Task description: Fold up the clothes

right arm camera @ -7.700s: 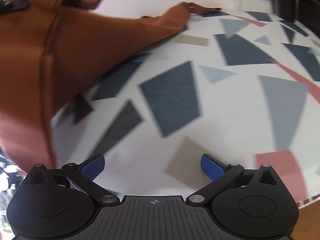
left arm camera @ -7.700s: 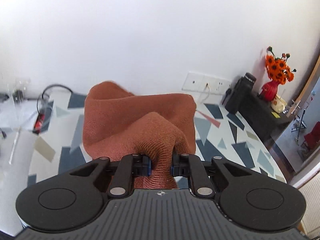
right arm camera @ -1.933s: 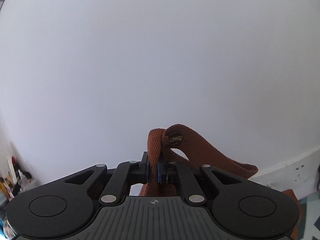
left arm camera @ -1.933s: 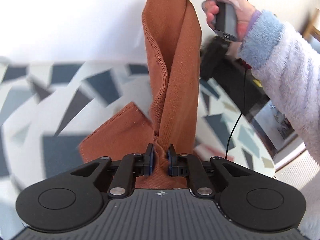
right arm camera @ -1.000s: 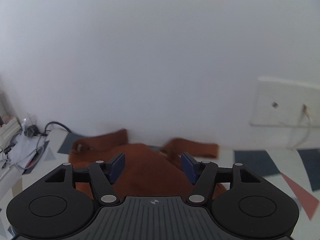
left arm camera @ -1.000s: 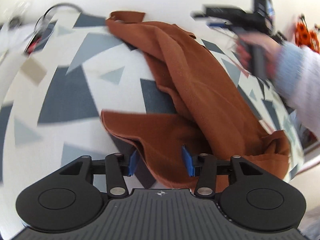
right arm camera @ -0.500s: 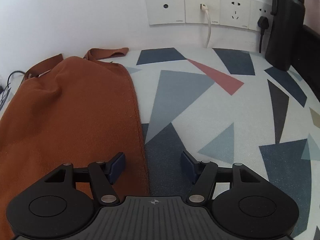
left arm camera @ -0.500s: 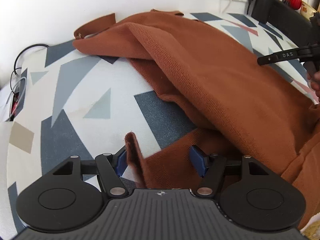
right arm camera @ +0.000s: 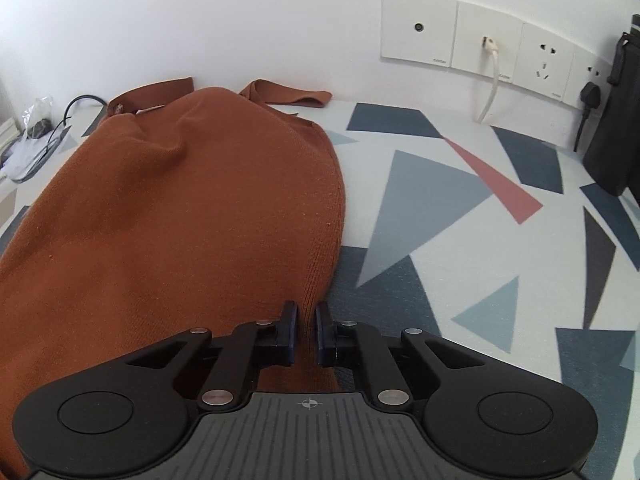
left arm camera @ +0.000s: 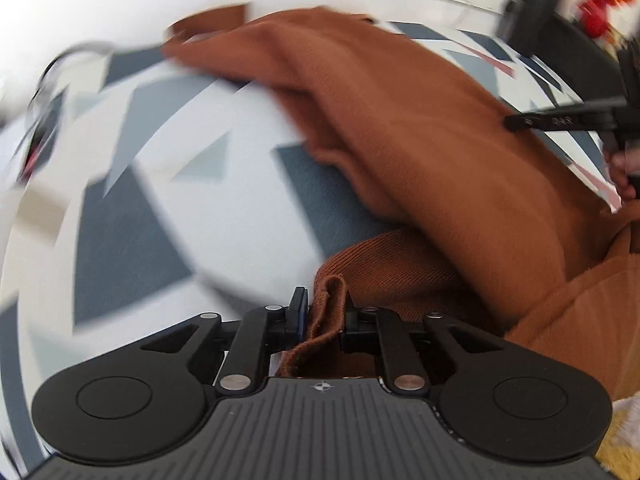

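Observation:
A rust-brown knitted garment (right arm camera: 180,220) lies spread on the patterned table (right arm camera: 440,280), its two straps (right arm camera: 288,94) near the wall. The jaws of my right gripper (right arm camera: 306,320) are closing on its right-hand edge, and the cloth fills the narrow gap between the pads. The left wrist view is blurred. In it the garment (left arm camera: 420,140) runs from the back left to the front right. The jaws of my left gripper (left arm camera: 324,312) are closing on a raised fold of its ribbed hem. The right gripper (left arm camera: 560,120) shows over the cloth at the right edge.
Wall sockets (right arm camera: 480,36) with a white cable (right arm camera: 490,88) plugged in line the back wall. A black bottle (right arm camera: 616,120) stands at the far right. Cables and a plastic bag (right arm camera: 40,124) lie at the back left. A person's hand (left arm camera: 624,168) holds the right gripper.
Both pairs of jaws stood wide half a second ago and now pinch the garment: the left on the raised hem fold, the right on the side edge. The left gripper has sunk towards the cloth.

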The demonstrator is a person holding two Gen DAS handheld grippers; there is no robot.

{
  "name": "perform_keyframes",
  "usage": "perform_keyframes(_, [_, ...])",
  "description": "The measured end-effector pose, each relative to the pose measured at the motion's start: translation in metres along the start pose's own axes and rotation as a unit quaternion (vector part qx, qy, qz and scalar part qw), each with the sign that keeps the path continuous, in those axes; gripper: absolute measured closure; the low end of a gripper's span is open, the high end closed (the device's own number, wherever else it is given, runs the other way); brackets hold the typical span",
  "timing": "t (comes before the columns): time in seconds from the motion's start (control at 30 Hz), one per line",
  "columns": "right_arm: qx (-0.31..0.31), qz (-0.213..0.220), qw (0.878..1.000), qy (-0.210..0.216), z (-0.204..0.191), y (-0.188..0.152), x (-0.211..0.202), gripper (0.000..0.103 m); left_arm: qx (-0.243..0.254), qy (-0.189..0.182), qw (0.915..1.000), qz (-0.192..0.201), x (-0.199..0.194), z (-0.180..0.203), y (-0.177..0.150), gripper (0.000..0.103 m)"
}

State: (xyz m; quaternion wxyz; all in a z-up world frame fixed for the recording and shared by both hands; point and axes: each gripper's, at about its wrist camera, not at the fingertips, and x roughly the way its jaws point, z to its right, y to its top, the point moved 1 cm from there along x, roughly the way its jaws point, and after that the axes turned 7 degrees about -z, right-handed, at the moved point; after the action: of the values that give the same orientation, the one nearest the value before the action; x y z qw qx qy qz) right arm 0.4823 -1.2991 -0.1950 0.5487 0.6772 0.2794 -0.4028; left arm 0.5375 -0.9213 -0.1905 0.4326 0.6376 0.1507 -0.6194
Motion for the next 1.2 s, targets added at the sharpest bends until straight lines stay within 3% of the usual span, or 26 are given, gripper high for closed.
perform_keyframes(0.17, [0.025,0.002,1.000,-0.018,0.003,-0.013,-0.009,0.095,-0.077,0.007,0.9970,-0.008,-0.023,-0.025,-0.049,0.089])
perform_keyframes(0.37, [0.054,-0.005,0.998,-0.036,0.018,-0.032,-0.017,0.094,-0.089,0.000,0.9957,-0.024,-0.038,-0.030,-0.077,0.089])
perform_keyframes(0.43, [0.064,-0.008,0.997,-0.039,0.023,-0.035,-0.019,0.094,-0.101,0.007,0.9947,-0.018,-0.044,-0.033,-0.079,0.084])
perform_keyframes(0.53, [0.070,-0.011,0.997,-0.038,0.024,-0.035,-0.019,0.093,-0.104,0.042,0.9932,0.032,-0.057,-0.035,-0.076,0.065])
perform_keyframes(0.57, [0.072,-0.012,0.997,-0.038,0.024,-0.035,-0.018,0.092,-0.102,0.040,0.9930,0.045,-0.060,-0.035,-0.072,0.058])
perform_keyframes(0.73, [0.083,-0.010,0.996,-0.035,0.025,-0.037,-0.018,0.090,-0.081,-0.022,0.9939,0.071,-0.048,-0.023,-0.023,0.058])
perform_keyframes(0.9, [0.097,0.000,0.995,-0.031,0.027,-0.040,-0.018,0.089,-0.129,-0.111,0.9827,0.073,-0.007,-0.006,0.025,0.059])
perform_keyframes(1.13, [0.084,0.011,0.996,-0.032,0.026,-0.044,-0.019,0.089,-0.095,-0.103,0.9891,0.046,0.020,0.019,0.054,0.061])
perform_keyframes(1.17, [0.087,0.014,0.996,-0.030,0.027,-0.045,-0.019,0.089,-0.093,-0.099,0.9898,0.042,0.023,0.020,0.056,0.068])
perform_keyframes(1.2, [0.088,0.015,0.996,-0.030,0.027,-0.045,-0.019,0.089,-0.098,-0.102,0.9892,0.040,0.024,0.020,0.057,0.082])
